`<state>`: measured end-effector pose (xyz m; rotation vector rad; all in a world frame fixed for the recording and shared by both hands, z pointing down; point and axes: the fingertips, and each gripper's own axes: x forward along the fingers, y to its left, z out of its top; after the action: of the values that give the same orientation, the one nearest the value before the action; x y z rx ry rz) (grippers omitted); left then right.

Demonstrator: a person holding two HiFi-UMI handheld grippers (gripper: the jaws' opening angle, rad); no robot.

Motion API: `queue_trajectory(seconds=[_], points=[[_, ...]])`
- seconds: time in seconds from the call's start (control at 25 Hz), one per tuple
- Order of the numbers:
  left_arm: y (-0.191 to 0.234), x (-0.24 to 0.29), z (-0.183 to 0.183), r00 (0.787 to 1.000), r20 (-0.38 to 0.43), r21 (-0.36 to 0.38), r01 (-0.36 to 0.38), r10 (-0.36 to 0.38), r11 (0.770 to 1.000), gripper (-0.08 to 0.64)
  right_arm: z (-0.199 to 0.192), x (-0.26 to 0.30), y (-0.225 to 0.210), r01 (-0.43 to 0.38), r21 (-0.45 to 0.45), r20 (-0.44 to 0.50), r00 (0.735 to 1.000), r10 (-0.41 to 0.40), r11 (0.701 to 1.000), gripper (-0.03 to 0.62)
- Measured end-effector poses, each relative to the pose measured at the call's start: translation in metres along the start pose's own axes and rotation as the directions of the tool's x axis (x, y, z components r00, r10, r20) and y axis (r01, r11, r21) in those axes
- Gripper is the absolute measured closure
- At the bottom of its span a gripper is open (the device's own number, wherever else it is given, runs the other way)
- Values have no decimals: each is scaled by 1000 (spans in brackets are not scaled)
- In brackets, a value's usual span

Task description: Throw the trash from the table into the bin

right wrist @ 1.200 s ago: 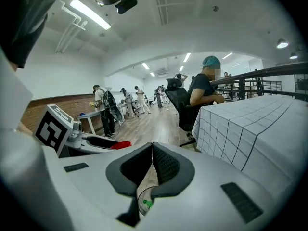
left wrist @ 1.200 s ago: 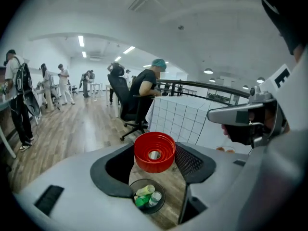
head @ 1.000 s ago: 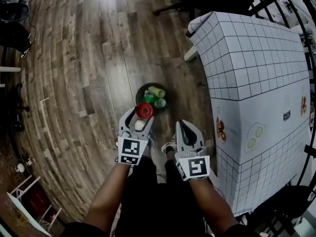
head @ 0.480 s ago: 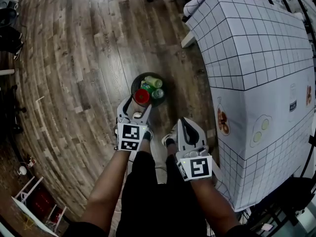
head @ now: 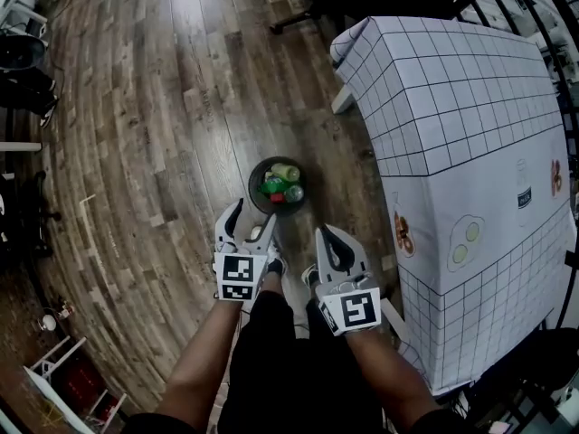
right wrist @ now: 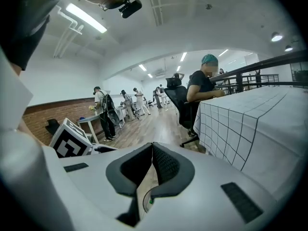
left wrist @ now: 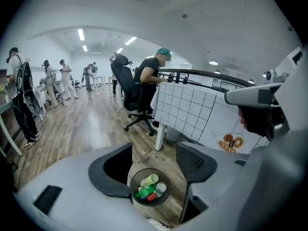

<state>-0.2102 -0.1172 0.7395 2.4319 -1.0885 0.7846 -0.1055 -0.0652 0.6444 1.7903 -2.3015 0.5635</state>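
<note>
The round black bin (head: 257, 177) stands on the wooden floor beside the table and holds green and clear bottles. A red can (head: 277, 197) lies among them. In the left gripper view the bin (left wrist: 134, 192) shows below, framed by the jaws, with the red can (left wrist: 150, 196) inside. My left gripper (head: 252, 220) hovers just short of the bin, open and empty. My right gripper (head: 323, 235) is to its right, shut with nothing held; in the right gripper view its pads (right wrist: 163, 165) meet.
The table (head: 470, 152) under a white grid cloth fills the right side, its printed edge near my right hand. A person sits on an office chair (left wrist: 130, 93) at the table's far end. Several people stand far off. My own legs and shoes are below the grippers.
The red can was in the left gripper a second ago; it has dropped into the bin. The left jaws now stand empty.
</note>
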Motion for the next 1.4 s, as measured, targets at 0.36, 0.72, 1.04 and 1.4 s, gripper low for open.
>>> queue_trajectory(seconds=[0.36,0.72,1.04,1.4], points=[[0,-78,84,988,143,-13,-65,67,998,310,71,-10,22,-49,-17,80,995,50,999,568],[3,-156,156,946,293,-53,-126,136,991,404,161,-17,66,-150,-79,203,966,163,986,568],[2,-203,187,907,388,-74,-146,163,987,537,201,-28,75,-163,-183,248,947,206,970,568],[-13,-208,201,896,424,-39,-129,133,991,537,215,-32,80,-172,-252,265,934,239,952,569]])
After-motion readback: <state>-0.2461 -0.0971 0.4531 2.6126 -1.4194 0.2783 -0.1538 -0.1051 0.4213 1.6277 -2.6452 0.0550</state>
